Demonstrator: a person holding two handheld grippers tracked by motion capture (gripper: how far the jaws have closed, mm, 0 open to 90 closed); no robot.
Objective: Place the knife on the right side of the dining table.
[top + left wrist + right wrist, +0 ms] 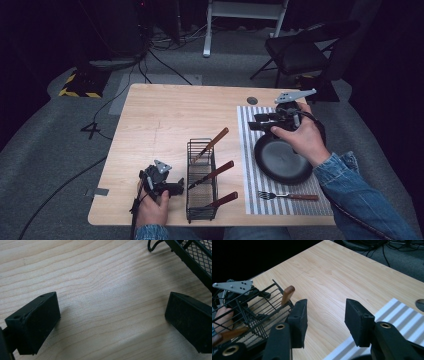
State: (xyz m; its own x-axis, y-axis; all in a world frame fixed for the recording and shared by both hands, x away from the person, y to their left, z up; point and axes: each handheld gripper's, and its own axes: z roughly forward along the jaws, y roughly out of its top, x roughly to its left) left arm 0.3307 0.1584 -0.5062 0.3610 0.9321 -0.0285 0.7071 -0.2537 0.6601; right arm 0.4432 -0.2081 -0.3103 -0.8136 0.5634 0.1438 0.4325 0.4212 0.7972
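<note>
My left gripper [167,187] sits low on the worktop [165,120], jaws wide apart, nothing between them, just beside the black wire caddy [201,180]. Caddy holds three wooden-handled utensils [212,175], probably knives; blades are hidden. My right gripper [257,121] hovers over the far edge of the striped placemat [250,170], jaws open and empty, next to the black plate [282,160]. Fork [287,196] lies on the mat near the plate.
</note>
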